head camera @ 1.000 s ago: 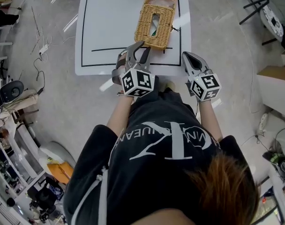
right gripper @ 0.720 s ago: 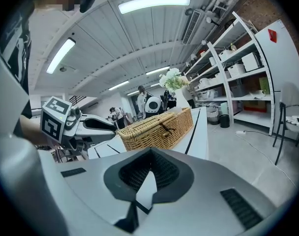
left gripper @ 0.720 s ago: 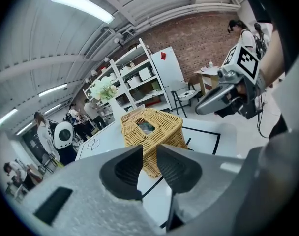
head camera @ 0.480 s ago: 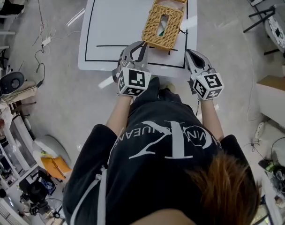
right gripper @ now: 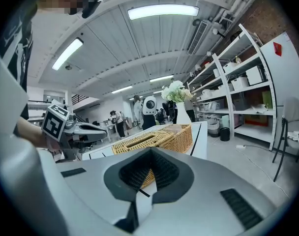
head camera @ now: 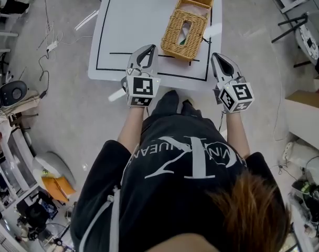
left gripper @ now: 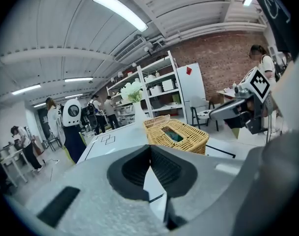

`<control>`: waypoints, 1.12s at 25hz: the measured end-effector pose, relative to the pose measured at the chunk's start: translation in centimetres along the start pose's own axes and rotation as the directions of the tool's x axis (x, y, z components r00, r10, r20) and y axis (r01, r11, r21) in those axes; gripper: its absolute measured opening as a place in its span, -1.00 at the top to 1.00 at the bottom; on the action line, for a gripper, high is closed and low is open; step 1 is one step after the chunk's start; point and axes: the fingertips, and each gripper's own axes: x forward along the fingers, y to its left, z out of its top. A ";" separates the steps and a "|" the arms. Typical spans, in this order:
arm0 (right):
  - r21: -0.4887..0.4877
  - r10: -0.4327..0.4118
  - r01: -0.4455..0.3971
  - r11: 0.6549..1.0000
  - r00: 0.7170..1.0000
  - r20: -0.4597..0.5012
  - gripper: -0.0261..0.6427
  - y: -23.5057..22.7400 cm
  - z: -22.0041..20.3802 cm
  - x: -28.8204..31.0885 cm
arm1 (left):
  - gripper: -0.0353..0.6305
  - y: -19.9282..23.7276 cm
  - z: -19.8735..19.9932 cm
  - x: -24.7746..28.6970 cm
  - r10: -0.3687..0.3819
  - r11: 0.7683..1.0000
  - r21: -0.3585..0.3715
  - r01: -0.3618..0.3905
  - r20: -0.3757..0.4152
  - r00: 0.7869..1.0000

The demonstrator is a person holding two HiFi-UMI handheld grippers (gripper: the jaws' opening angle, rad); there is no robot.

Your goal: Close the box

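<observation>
On the left we hold the left gripper, grey with a cube of black and white squares on its back. It hangs over the near edge of the flat white table with thin black lines on it. Its jaws have just been closing. Now they are pressed together, and nothing is between them. A little to the right, the brown woven straw box sits on the table, across the near black line. It has a long hole in its top, and we see something green inside. A woven part at its far end stands higher than the rest. The box lies ahead of us, between our two grippers, and neither one touches it. On the right is the right gripper, also grey with a cube. Its jaws are squeezed together too, on nothing.
</observation>
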 end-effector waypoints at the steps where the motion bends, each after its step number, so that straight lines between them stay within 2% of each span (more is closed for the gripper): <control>1: -0.005 -0.002 0.002 1.000 1.000 0.005 0.93 -0.1 0.3 0.1 | 0.86 0.4 0.2 -0.1 0.008 1.000 0.000 -0.008 0.005 1.000; 4: -0.016 -0.008 0.009 1.000 1.000 0.023 0.93 -0.2 1.2 0.2 | 0.86 1.5 0.8 -0.3 0.030 0.999 -0.024 -0.029 0.031 0.999; 8: -0.029 -0.013 0.014 0.999 0.999 0.045 0.93 -0.3 2.4 0.3 | 0.86 2.8 1.4 -0.6 0.050 0.995 -0.093 -0.044 0.071 0.996; 17: -0.045 -0.019 0.023 0.999 0.996 0.090 0.93 -0.5 4.5 0.7 | 0.86 4.8 2.9 -1.0 0.076 0.977 -0.207 -0.043 0.156 0.985; 22: -0.052 -0.018 0.024 0.998 0.994 0.108 0.93 -0.4 5.3 0.8 | 0.86 5.8 3.6 -1.4 0.093 0.968 -0.250 -0.038 0.211 0.973; 28: -0.058 -0.020 0.027 0.998 0.992 0.123 0.93 -0.2 6.1 0.7 | 0.86 6.6 4.4 -1.8 0.105 0.964 -0.265 -0.036 0.250 0.962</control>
